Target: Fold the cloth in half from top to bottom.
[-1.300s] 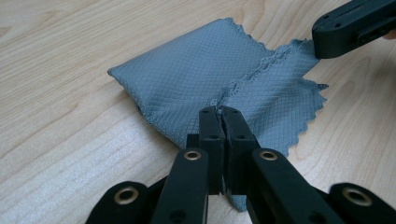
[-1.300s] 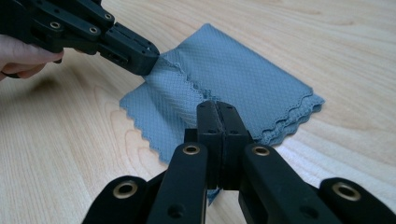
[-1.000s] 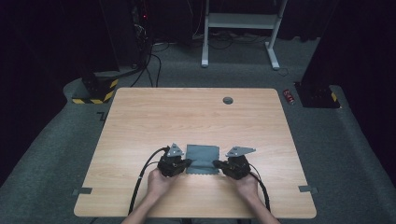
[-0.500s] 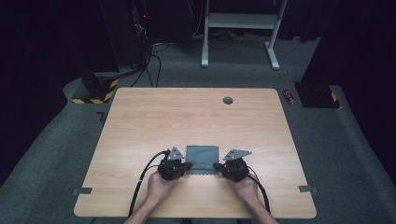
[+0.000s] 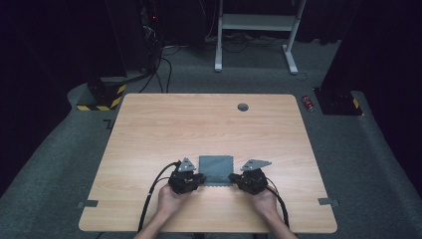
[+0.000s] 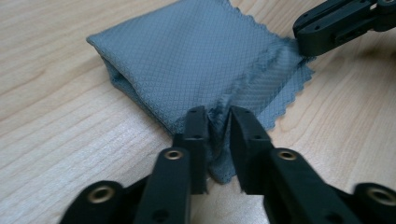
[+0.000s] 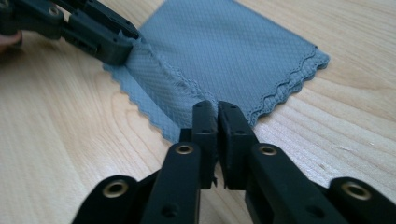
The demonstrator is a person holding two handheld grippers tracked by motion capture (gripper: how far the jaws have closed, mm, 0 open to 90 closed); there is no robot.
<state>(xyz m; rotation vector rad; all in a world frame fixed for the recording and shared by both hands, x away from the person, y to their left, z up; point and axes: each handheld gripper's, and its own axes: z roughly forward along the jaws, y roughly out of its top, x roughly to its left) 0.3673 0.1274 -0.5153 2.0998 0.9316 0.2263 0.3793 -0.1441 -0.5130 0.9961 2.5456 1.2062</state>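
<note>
High view: one folded grey microfibre cloth with scalloped edges [image 5: 216,169] lies near the light wooden desk's [image 5: 199,124] front edge, bare wood beyond. Its fold looks slightly shorter than a second ago. Two hand-held grippers: left hand-held gripper [image 6: 217,122] and right hand-held gripper [image 7: 217,112] each pinch a near corner.

Both forearms enter from the near edge, each hand wrapped around a gripper, the left hand [image 5: 170,200] and right hand [image 5: 263,201] set level with each other and angled inward. Left gripper [image 6: 218,117]: jaws low over the surface, nearly closed, a narrow gap between them with a fold pinched there. Right gripper [image 7: 217,112]: jaws pressed almost together on an edge, tips pointing toward the other gripper; cables trail back along both wrists.
</note>
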